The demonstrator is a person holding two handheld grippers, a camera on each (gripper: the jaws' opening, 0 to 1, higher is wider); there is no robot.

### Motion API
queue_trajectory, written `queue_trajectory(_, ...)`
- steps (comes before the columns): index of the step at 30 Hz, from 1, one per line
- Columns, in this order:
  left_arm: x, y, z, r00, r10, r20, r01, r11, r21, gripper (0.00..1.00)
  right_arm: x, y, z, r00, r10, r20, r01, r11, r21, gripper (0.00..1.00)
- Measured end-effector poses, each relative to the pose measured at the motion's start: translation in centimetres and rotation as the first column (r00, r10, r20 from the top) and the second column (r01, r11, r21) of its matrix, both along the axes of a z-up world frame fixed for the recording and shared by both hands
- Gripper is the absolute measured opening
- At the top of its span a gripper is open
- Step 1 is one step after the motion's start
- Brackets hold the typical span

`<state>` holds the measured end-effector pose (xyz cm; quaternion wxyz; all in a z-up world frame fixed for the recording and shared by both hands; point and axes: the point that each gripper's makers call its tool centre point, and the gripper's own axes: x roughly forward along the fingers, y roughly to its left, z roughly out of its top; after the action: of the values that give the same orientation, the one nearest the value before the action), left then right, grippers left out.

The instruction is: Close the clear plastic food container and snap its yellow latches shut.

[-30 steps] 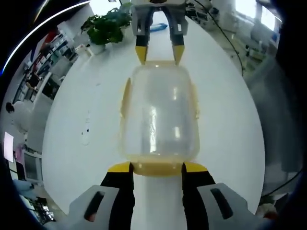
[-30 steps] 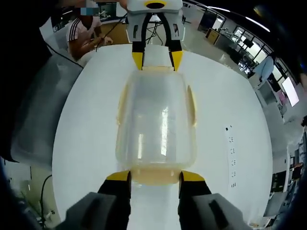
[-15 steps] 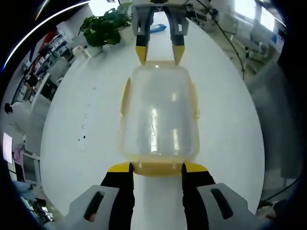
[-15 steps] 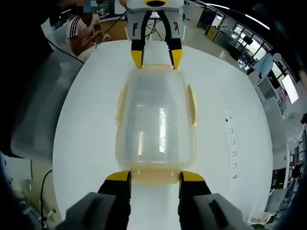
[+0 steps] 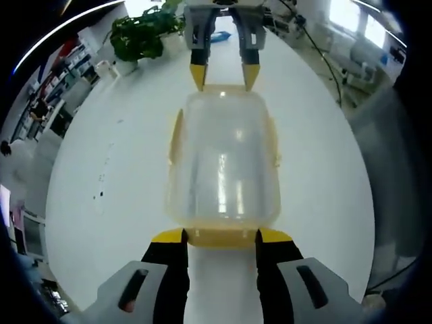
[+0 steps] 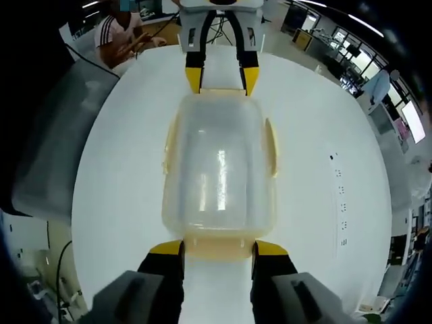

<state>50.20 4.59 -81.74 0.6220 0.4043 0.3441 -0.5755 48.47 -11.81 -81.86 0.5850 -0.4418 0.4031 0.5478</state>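
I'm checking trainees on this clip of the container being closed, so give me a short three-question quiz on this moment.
1. True or false: the lid sits on the clear container.
2. Where do the two grippers stand relative to the container? A) both at one end B) one at each short end, facing each other C) both above the lid
3. What stands at the far edge of the white table in the left gripper view?

Key
1. True; the long-side yellow latches look unsnapped, though I can't be sure.
2. B: left gripper at the near end, right gripper opposite.
3. A potted plant.
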Motion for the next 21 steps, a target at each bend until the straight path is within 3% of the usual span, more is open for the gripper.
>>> queue_trajectory(5, 0.4, 0.1, -0.6, 1.0, -0.003, 0.0, 0.003, 1.0, 0.009, 0.35, 0.4, 0.3, -0.9, 1.0, -0.006, -0.014, 0.006, 1.0, -0.002, 0.36)
queue_trajectory(13, 0.5, 0.5, -0.8, 0.999, -0.004, -0.052, 0.004, 1.0, -0.003, 0.35, 0.3, 0.5, -1.2, 0.998, -0.017, -0.065, 0.017, 1.0, 0.008, 0.36)
queue_trajectory(21, 0.2, 0.3, -1.4, 0.998, -0.003, -0.07, 0.003, 1.0, 0.003, 0.35, 0.1, 0.3, -1.6, 0.998, 0.007, -0.061, -0.009, 1.0, -0.028, 0.36)
